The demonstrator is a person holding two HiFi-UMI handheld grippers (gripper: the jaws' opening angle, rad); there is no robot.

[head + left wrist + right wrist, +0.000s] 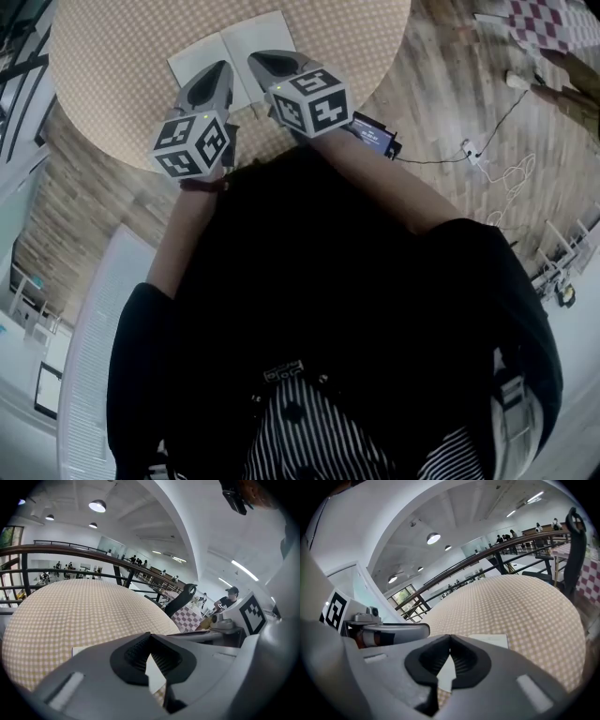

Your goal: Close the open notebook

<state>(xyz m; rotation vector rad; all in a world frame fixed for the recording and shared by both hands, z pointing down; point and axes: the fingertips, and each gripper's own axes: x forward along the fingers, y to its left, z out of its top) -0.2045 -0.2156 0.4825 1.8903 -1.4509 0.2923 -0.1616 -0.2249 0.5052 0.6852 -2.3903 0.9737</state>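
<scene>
- The open notebook point(246, 42) lies flat on the round counter point(112, 56), which wears a beige checked cloth. In the head view it sits toward 12 o'clock, its white pages facing up and the fold running between them.
- The left hand-held gripper point(223, 69) hangs over the notebook's near edge, at 9 o'clock from the right hand-held gripper point(259, 62). The two are close side by side, both angled downward and toward 12 o'clock.
- In the left gripper view, the left hand-held gripper point(150, 636) has its jaws brought together at the tips, with nothing clamped. A white page of the notebook point(155, 673) shows through the small gap behind the ribbed pads.
- In the right gripper view, the right hand-held gripper point(450, 638) is likewise closed tip to tip and empty. The notebook point(493, 641) lies on the cloth just beyond it, toward 1 o'clock.
- Whether either tip touches the paper cannot be told.
- The marker cubes point(192, 142) ride on the grippers' rear ends, toward 6 o'clock from the tips.
- On the wooden floor point(441, 84), at 3 o'clock from the counter, a thin cable point(497, 127) runs to a white plug.
</scene>
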